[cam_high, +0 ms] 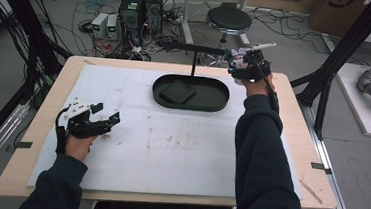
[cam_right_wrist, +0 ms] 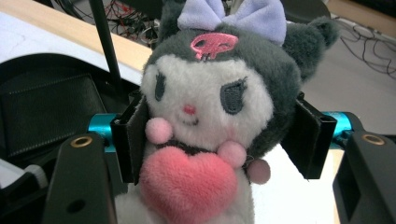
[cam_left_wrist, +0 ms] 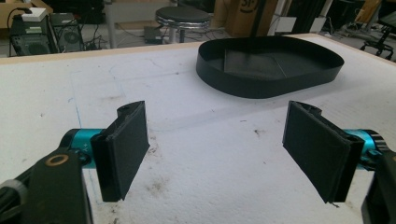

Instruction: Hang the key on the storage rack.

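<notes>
Plush, grey and white, with a lilac bow and a pink heart at its chest: the soft toy (cam_right_wrist: 210, 121) is pinched between the two black jaws of the right gripper (cam_right_wrist: 219, 135), the pads pressing on either side of its head, which bulges slightly between them. From above, that right gripper (cam_high: 247, 64) is held raised at the far right of the table (cam_high: 49, 89), just beside the end of the horizontal arm of a black stand (cam_high: 193, 55) whose post rises from an oval black tray (cam_high: 191, 93). The height and position suggest the toy is being brought to the arm to hang there, though no loop or hook is visible to confirm this. A flat dark pad (cam_high: 177, 91) lies inside the tray. The left gripper (cam_high: 97, 120) rests low over the white mat (cam_high: 170, 148) at the near left, well apart from the tray, its jaws spread wide with nothing between them, apparently idle and kept clear of the work.
</notes>
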### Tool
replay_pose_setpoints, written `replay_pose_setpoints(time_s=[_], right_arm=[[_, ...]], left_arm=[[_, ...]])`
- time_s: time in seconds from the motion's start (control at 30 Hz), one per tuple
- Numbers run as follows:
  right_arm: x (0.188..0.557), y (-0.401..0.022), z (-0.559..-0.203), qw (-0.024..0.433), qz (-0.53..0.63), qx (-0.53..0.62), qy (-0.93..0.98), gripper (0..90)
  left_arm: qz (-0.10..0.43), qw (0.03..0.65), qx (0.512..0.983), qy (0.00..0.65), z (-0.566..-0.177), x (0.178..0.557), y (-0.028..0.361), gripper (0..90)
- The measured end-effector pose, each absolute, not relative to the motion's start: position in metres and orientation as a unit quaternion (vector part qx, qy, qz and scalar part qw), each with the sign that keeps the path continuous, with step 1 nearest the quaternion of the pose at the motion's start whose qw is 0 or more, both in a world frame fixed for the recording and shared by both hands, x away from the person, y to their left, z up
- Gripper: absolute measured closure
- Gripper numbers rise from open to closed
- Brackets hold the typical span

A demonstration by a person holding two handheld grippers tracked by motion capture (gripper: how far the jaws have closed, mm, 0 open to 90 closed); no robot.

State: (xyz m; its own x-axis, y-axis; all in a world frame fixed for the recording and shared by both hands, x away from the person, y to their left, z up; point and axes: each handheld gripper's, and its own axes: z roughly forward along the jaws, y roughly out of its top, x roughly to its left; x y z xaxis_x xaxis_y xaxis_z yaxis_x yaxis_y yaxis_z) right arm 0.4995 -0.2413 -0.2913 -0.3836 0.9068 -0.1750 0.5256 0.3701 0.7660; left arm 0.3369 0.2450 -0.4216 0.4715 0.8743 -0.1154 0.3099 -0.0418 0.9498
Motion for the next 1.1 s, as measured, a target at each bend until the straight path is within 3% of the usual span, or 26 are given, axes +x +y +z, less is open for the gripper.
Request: replay_pose_setpoints(time_s=[0.57,0.77,1.1], right_arm=[[0.512,-0.212,-0.341,0.267,0.281,0.476,0.79,33.3],[0.515,-0.2,-0.348,0.269,0.282,0.473,0.79,26.8],[0.508,-0.205,-0.342,0.263,0.302,0.469,0.788,25.2]], left_arm=[[0.265,0.535,0.669,0.442,-0.422,0.336,0.246,22.3],[0.265,0.538,0.667,0.442,-0.421,0.336,0.246,22.3],[0.266,0.538,0.668,0.44,-0.421,0.335,0.246,22.3]])
